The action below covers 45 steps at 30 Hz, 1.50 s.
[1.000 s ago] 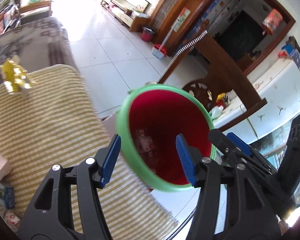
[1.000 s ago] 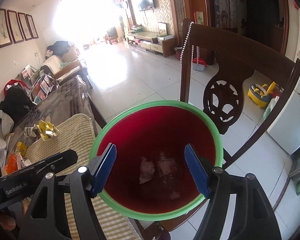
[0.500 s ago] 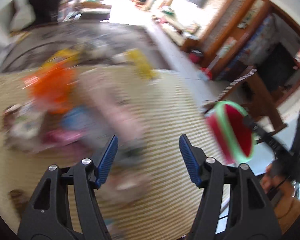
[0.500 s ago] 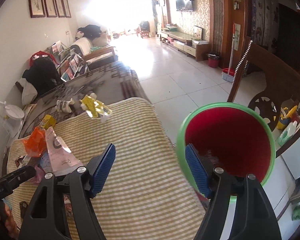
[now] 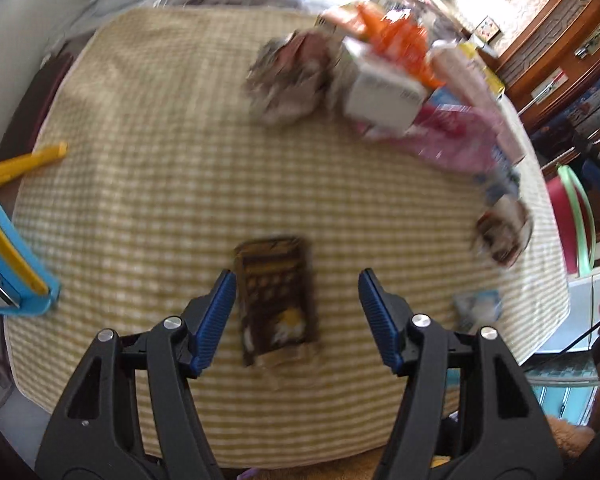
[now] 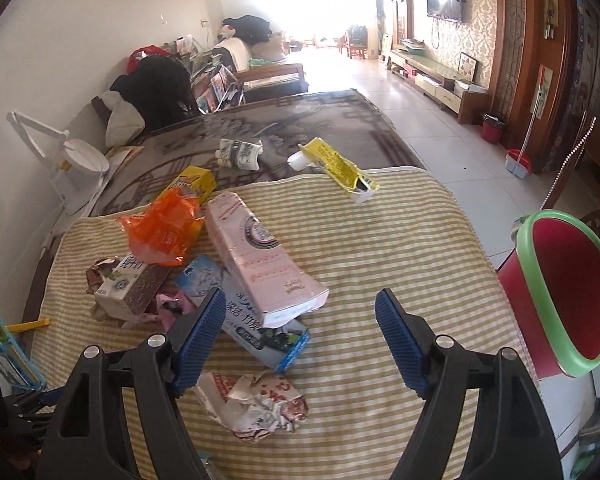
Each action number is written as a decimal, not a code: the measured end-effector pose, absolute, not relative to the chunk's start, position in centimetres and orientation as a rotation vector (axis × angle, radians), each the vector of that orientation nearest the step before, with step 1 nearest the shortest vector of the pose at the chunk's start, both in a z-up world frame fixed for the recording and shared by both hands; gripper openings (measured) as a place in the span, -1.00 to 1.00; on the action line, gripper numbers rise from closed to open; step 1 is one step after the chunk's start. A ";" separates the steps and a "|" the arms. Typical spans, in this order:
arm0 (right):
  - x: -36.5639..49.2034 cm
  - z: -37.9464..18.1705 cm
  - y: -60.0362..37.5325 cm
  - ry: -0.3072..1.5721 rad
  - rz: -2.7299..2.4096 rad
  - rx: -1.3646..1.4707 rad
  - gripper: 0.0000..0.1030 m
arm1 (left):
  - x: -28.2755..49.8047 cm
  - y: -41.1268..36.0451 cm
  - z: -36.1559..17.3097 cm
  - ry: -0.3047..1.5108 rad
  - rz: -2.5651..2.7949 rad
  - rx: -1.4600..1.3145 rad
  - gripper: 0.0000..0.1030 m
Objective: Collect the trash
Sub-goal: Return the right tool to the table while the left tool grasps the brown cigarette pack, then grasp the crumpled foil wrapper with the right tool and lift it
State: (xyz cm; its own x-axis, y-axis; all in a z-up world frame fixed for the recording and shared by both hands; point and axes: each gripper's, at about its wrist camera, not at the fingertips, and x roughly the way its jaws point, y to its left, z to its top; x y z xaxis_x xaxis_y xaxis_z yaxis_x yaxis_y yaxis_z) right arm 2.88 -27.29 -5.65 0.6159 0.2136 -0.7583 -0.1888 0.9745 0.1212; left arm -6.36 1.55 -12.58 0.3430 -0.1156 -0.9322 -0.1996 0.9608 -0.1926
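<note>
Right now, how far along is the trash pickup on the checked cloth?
Done: cannot tell; the red bin with green rim shows no contents from here. In hand: nothing; left tongs hang open over a brown snack wrapper, right tongs are opening, empty. Left: pink carton, orange plastic bag, yellow tube box, crumpled paper wad.

Left gripper (image 5: 296, 312): pointing steeply down, jaws apart, nothing clamped. Right gripper (image 6: 300, 336): angled down, jaws opening, nothing between the pads. Both black-framed, blue-padded.
</note>
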 end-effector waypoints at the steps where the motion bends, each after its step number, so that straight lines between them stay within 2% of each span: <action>1: 2.8 -5.7 -26.8 0.879 0.232 0.029 0.45 | -6.7 1.9 -13.1 1.233 0.048 -0.296 0.18; 7: 1.9 -5.8 -24.6 0.882 0.236 0.012 0.45 | -6.7 1.5 -14.6 1.272 -0.013 -0.250 0.15; 11: 1.4 -5.8 -23.8 0.880 0.235 0.000 0.45 | -6.4 2.0 -14.5 1.250 -0.019 -0.247 -0.11; 17: 0.9 -6.1 -22.8 0.889 0.246 -0.012 0.45 | -6.6 3.0 -14.4 1.221 -0.035 -0.261 -0.20; 27: 0.7 -6.9 -22.3 0.944 0.266 -0.032 0.47 | -4.4 2.5 -10.0 1.074 -0.066 -0.288 -0.19; 35: 0.7 -10.2 -23.9 1.100 0.254 0.019 0.47 | -0.9 0.1 -5.9 0.943 -0.100 -0.273 -0.17; 40: 0.4 -12.7 -24.3 1.196 0.257 0.085 0.47 | -0.7 -0.5 -5.7 0.943 -0.114 -0.277 -0.16; 45: 0.4 -13.2 -24.0 1.207 0.274 0.101 0.47 | -1.0 -0.5 -6.4 0.965 -0.120 -0.288 -0.15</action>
